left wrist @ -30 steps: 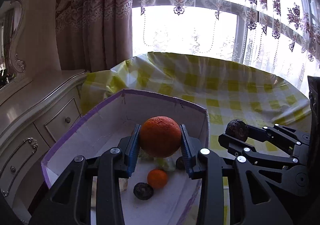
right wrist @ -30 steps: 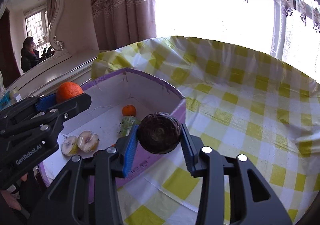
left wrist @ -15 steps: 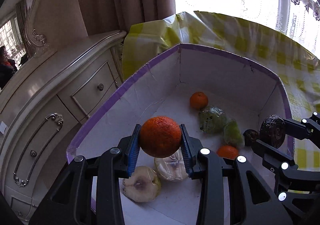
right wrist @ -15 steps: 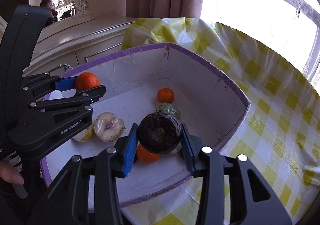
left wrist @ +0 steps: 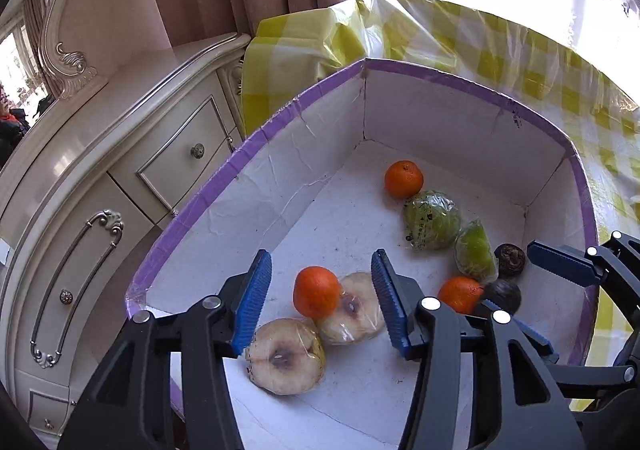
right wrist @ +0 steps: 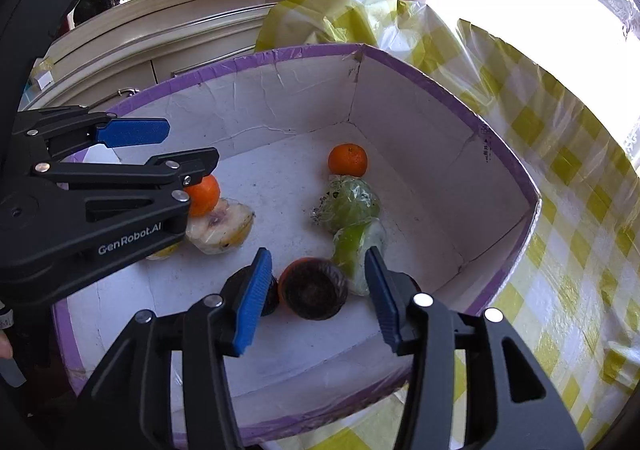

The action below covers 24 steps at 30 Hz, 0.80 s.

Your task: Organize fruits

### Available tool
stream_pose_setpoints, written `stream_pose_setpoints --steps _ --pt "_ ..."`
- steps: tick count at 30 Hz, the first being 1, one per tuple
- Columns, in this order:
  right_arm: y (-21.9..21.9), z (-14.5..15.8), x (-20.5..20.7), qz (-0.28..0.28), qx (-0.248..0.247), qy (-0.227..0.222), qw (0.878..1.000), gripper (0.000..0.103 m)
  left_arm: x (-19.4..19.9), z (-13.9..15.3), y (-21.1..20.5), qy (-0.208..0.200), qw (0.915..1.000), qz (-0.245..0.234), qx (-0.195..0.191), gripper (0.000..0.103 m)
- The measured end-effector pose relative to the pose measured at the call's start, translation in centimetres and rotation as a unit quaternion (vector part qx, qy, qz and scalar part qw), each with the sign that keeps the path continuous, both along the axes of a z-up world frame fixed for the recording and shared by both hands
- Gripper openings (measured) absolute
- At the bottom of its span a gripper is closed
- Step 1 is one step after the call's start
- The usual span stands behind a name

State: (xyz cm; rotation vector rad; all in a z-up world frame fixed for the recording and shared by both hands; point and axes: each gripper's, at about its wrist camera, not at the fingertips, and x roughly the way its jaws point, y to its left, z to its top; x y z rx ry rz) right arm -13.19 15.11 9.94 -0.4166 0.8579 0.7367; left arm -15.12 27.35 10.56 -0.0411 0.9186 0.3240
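Note:
A white box with a purple rim [left wrist: 256, 138] [right wrist: 440, 90] holds the fruit. My left gripper [left wrist: 318, 306] is open above it; the orange [left wrist: 316, 292] [right wrist: 202, 190] lies free between the open jaws, against a wrapped pear half [left wrist: 352, 314]. My right gripper [right wrist: 314, 294] is open; the dark round fruit [right wrist: 312, 294] [left wrist: 502, 296] sits loose between its jaws on the box floor. Also inside are a second pear half [left wrist: 284, 356], a small orange [left wrist: 403, 179] [right wrist: 347, 160], two wrapped green fruits [left wrist: 432, 220] [right wrist: 348, 206] and another small orange [left wrist: 460, 292].
The box stands on a yellow checked tablecloth [right wrist: 560, 170]. A cream dresser with drawers [left wrist: 120, 178] stands to the left of the table. Curtains and a bright window lie behind.
Both grippers have opened and let go. The orange dropped from my left gripper beside the pear halves; the dark fruit dropped from my right gripper onto the box floor.

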Motion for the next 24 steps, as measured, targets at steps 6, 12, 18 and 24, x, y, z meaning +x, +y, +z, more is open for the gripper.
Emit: stream_pose_setpoints --steps 6,12,18,24 --pt "-0.1 0.2 -0.1 0.003 0.001 -0.001 1.0 0.077 -0.4 0.9 0.1 -0.023 0.9996 -0.004 -0.017 0.087" --pt "0.3 -0.3 0.3 -0.004 -0.024 0.02 1.0 0.097 -0.5 1.3 0.1 -0.032 0.999 -0.011 -0.029 0.087" --pt "1.3 -0.7 0.9 -0.026 -0.07 0.05 0.996 0.101 0.5 0.7 0.8 0.025 0.9995 0.019 0.0 0.087" --pt "3.0 -1.5 1.8 -0.044 -0.145 0.09 0.984 0.101 0.2 0.8 1.9 0.044 0.9982 0.037 0.014 0.087"
